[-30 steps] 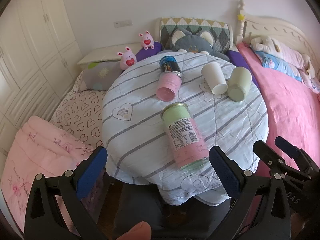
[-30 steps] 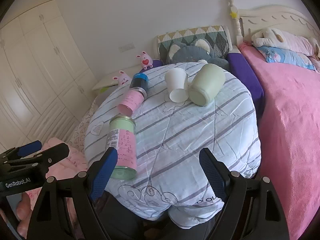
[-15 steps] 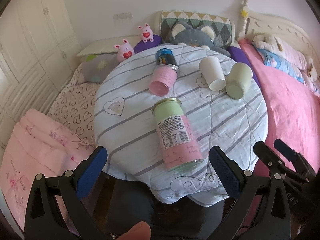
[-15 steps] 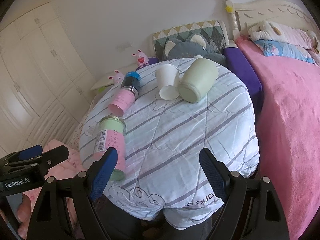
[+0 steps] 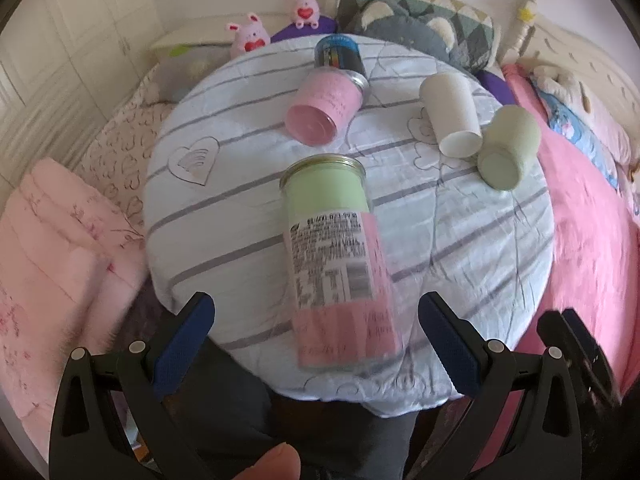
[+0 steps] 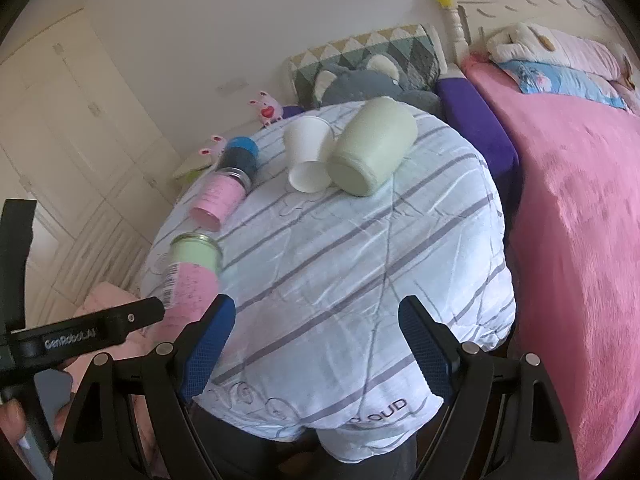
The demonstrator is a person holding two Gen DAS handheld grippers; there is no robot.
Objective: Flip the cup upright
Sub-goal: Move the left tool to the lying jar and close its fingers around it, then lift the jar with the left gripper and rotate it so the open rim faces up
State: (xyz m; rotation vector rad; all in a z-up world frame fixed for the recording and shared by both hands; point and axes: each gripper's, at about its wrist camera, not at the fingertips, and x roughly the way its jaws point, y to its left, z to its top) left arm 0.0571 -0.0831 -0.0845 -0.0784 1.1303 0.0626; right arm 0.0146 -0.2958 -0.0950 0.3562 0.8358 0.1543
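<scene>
A tall green-and-pink labelled cup (image 5: 338, 256) lies on its side at the near edge of the round striped table (image 5: 460, 240). My left gripper (image 5: 316, 342) is open, its blue pads on either side of the cup's near end, not touching it. The cup also shows in the right wrist view (image 6: 190, 276) at the table's left edge. My right gripper (image 6: 316, 346) is open and empty over the table's near edge. A pink cup (image 5: 324, 108), a white cup (image 5: 450, 118) and a pale green cup (image 5: 508, 146) lie on their sides farther back.
A dark blue-lidded can (image 5: 338, 52) lies behind the pink cup. A pink bed (image 6: 580, 220) runs along the right, folded pink bedding (image 5: 52, 248) on the left. Pillows (image 6: 372, 60) and plush toys (image 5: 252, 34) sit behind the table.
My left gripper has moved forward and down toward the green-and-pink cup, which now lies between its open fingers. My right gripper has moved closer to the table's near edge.
</scene>
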